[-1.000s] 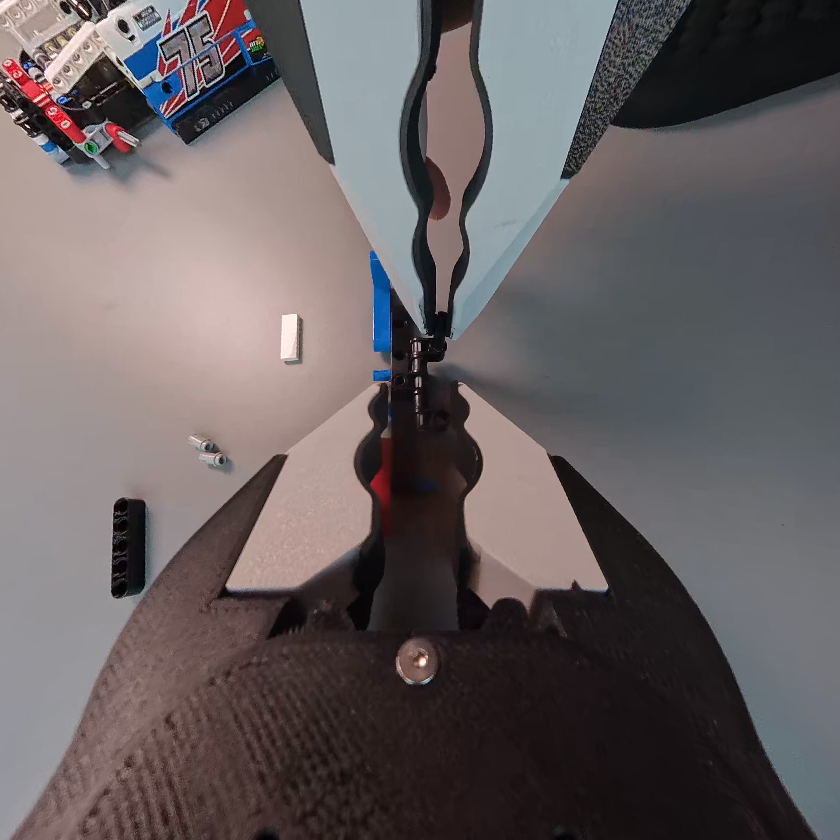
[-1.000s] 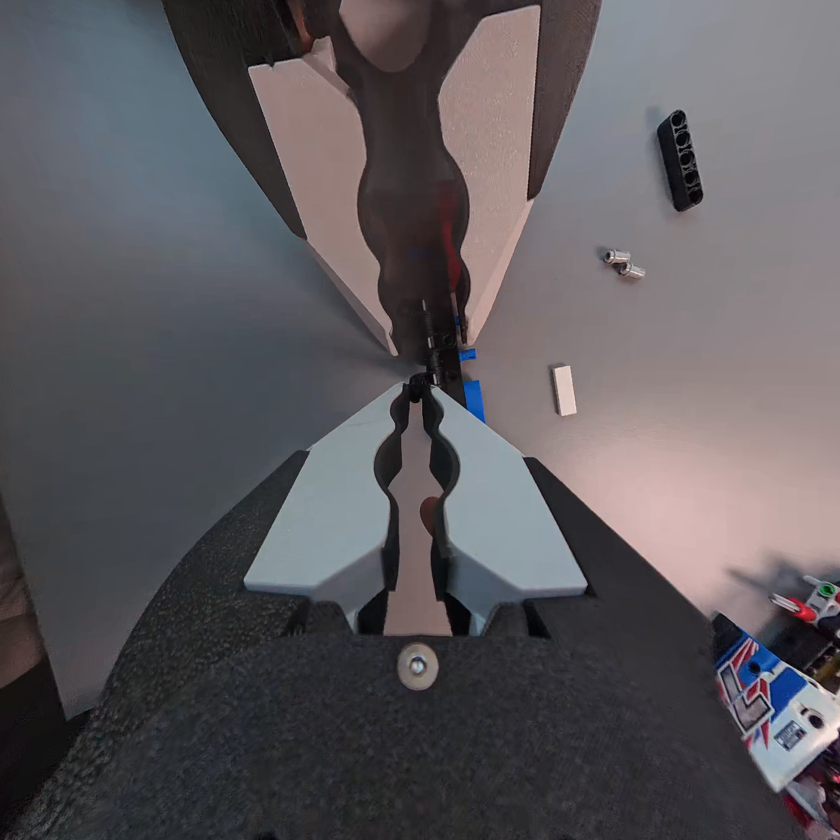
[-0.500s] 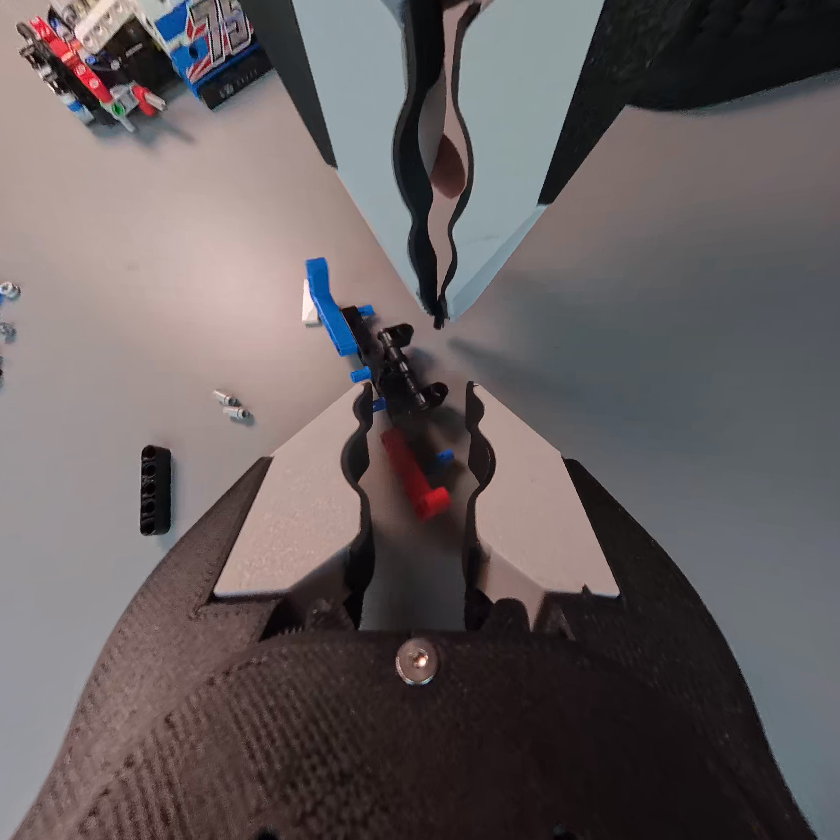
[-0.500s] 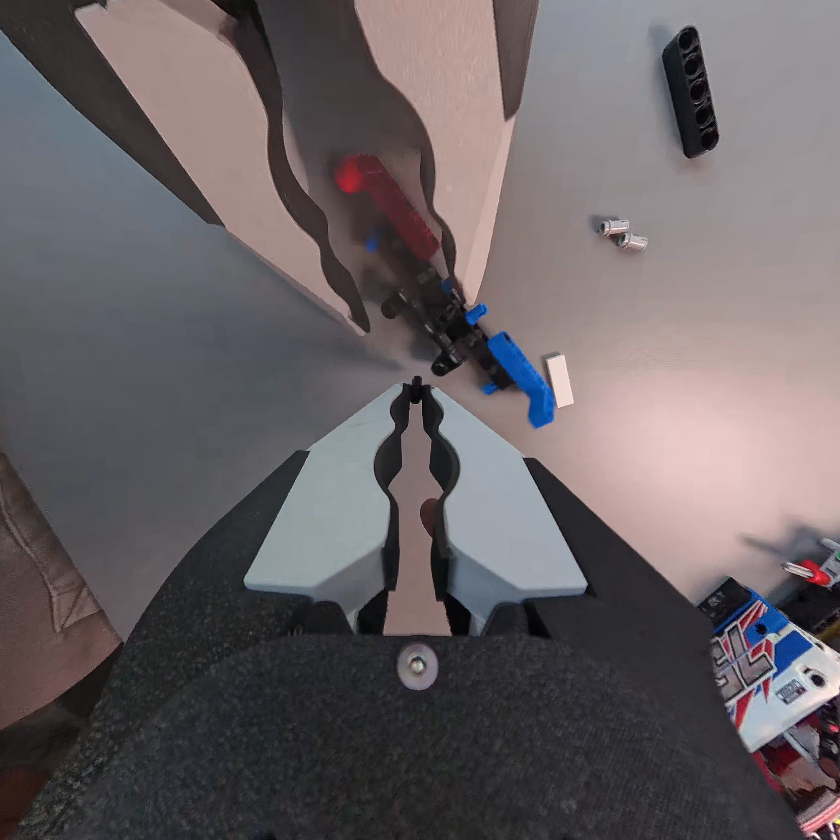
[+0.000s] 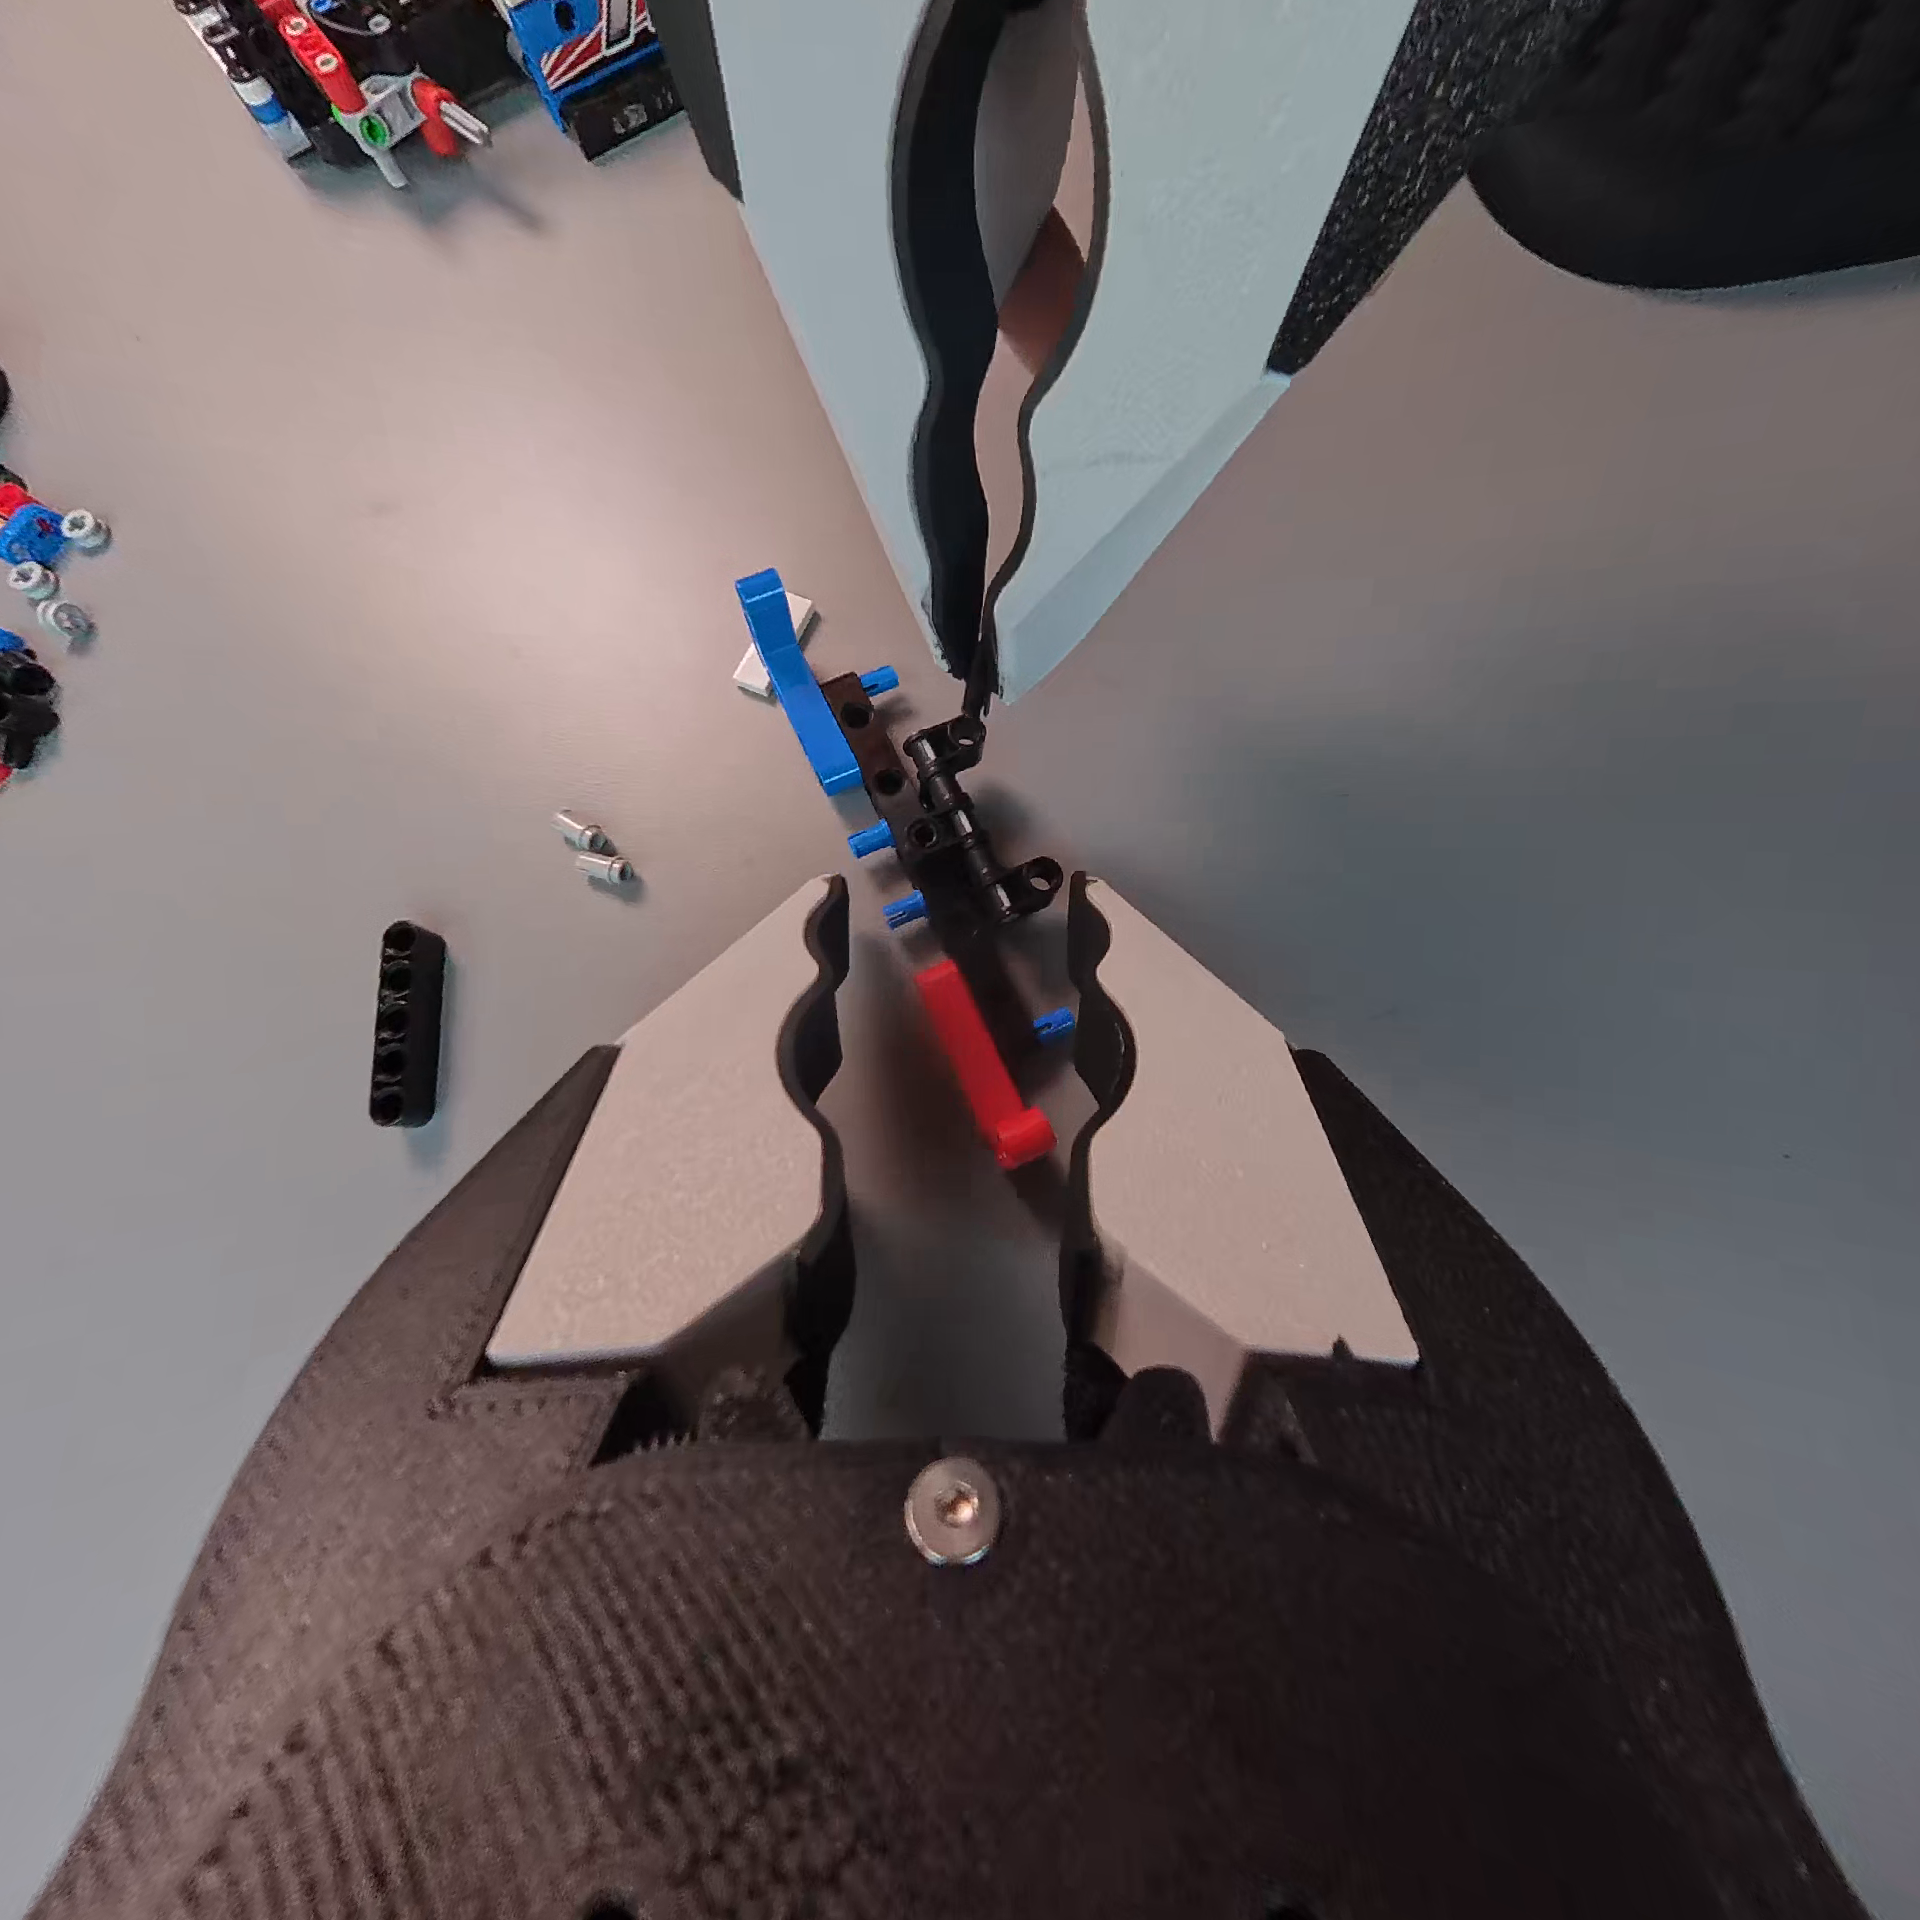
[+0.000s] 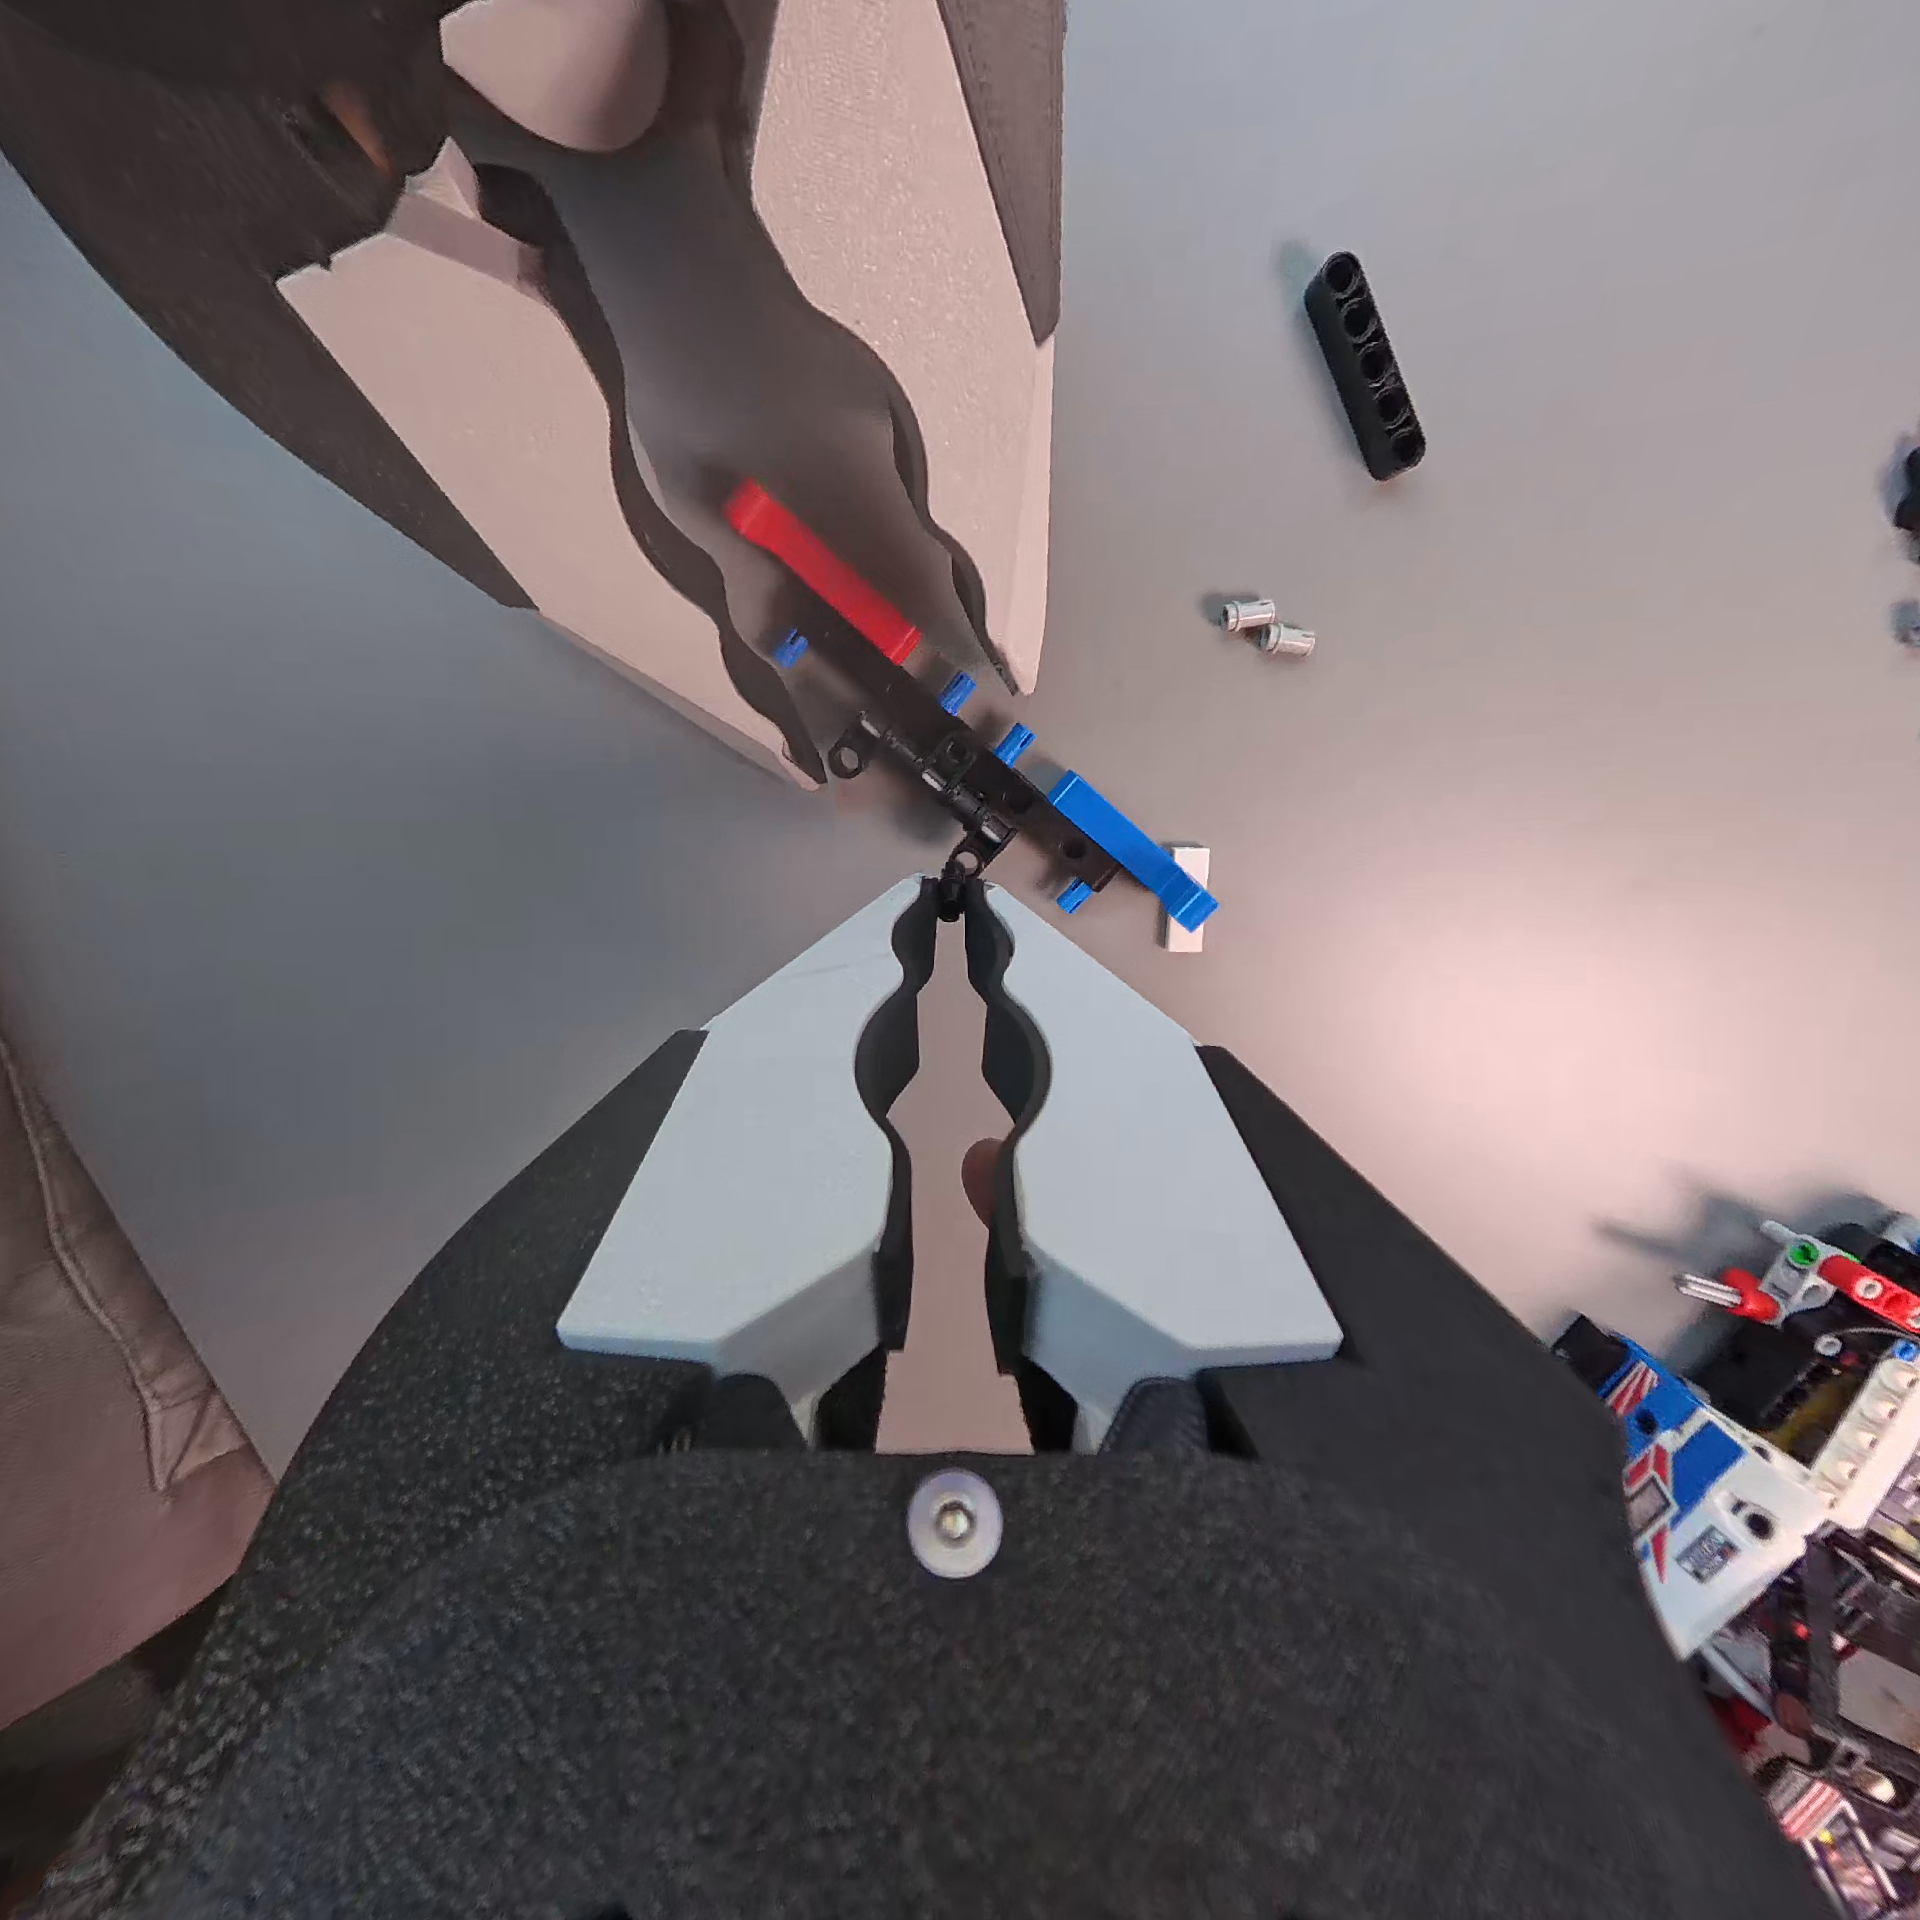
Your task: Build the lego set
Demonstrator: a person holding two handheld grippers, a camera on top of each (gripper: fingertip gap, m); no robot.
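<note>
A small lego sub-assembly [image 5: 940,821] lies on the grey table: a black beam with blue pins, a red piece [image 5: 977,1060] at one end and a blue curved piece [image 5: 795,696] at the other. My left gripper [image 5: 956,894] is open, its jaws on either side of the red end. My right gripper [image 5: 971,686] comes from the far side, shut on a small black pin. The pin touches the black connector on the sub-assembly [image 6: 956,758]. The right wrist view shows my right gripper [image 6: 951,899] shut and the left gripper [image 6: 909,727] open.
A white tile [image 5: 758,670] lies under the blue piece. Two grey pins [image 5: 592,847] and a black five-hole beam [image 5: 407,1023] lie to the left. The partly built car [image 5: 582,62] stands at the far left; it also shows in the right wrist view [image 6: 1766,1455]. Loose parts [image 5: 31,623] lie at the left edge. Left and right tips are no more than a few centimetres apart. Between my right fingertips and the partly built car [image 5: 582,62] there is roughly 20 centimeters. Look for it in the right wrist view [image 6: 1612,1391] too.
My left gripper opened and let go of the sub-assembly, which now lies flat on the table. The right gripper drew back, then brought its tip to the black connector.
</note>
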